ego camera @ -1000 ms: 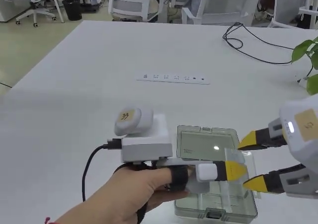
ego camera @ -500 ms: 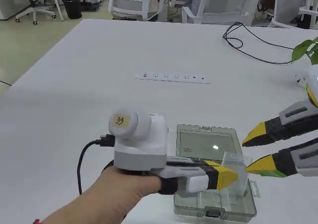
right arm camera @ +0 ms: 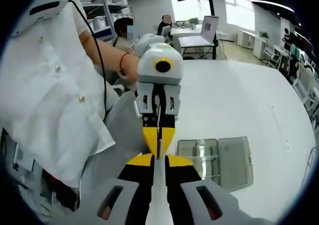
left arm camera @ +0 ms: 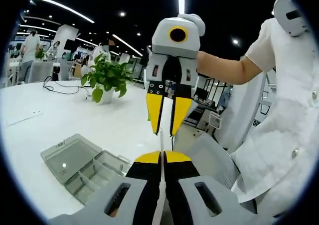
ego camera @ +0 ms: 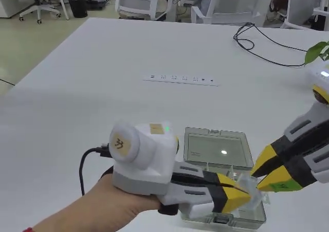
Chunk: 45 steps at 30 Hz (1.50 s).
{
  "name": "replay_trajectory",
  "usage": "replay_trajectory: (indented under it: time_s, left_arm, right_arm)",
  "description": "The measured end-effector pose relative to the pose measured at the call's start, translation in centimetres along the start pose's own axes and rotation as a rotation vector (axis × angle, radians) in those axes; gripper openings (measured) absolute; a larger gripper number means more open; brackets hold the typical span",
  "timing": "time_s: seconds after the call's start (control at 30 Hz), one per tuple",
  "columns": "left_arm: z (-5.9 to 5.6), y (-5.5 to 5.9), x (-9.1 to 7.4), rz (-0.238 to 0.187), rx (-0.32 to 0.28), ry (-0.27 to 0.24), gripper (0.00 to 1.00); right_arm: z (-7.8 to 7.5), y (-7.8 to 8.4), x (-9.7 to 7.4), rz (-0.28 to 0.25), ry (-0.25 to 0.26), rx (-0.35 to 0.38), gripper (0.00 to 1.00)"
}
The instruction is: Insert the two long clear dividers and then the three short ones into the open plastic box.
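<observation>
The open clear plastic box [ego camera: 216,147] lies on the white table, lid flat at the far side and compartment tray at the near side; it also appears as the box [left arm camera: 79,165] and the box [right arm camera: 214,160]. A clear divider [ego camera: 245,179] hangs just above the tray. My left gripper [ego camera: 241,197] is shut on its near edge, and the divider [left arm camera: 161,144] runs edge-on out of its jaws. My right gripper [ego camera: 256,179] faces it from the right, jaws narrowly open around the divider's other end. The right gripper [left arm camera: 165,133] shows that small gap.
A white power strip [ego camera: 180,79] lies mid-table, and a black cable [ego camera: 257,41] loops at the far right. A green plant [ego camera: 316,52] stands at the right edge. Office chairs line the far side. A person's white coat fills the near side of both gripper views.
The right gripper's jaws have narrowed from wide open to a small gap and moved in onto the divider. The left gripper has lowered with the divider toward the tray.
</observation>
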<state>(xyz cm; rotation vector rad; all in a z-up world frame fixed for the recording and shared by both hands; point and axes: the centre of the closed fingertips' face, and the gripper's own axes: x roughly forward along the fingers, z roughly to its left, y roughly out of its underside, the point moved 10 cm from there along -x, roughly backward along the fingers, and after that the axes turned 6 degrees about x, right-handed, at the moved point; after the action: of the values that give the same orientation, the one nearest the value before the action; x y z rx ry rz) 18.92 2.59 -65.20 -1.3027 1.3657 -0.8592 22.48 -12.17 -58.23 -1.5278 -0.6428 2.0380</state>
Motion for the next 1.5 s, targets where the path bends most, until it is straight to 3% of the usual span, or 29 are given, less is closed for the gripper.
replay_trajectory:
  time_s: [0.2,0.5,1.17,1.5]
  left_arm:
    - [-0.2,-0.1,-0.1,-0.01,0.024,0.018,0.0]
    - [-0.6,0.0,-0.1,0.0,0.054,0.036,0.0]
    - [-0.3,0.4,-0.4,0.016,0.059,0.016,0.0]
    - [0.2,0.8,-1.3,0.023,0.049,-0.03,0.11]
  right_arm:
    - [0.3,0.2,0.4,0.003,-0.043,0.012,0.07]
    - [0.4,0.3,0.6,0.005,-0.065,0.013,0.03]
    - [0.5,0.3,0.9,0.001,-0.051,0.007,0.03]
    - [0.4,0.2,0.6,-0.012,-0.018,0.008,0.03]
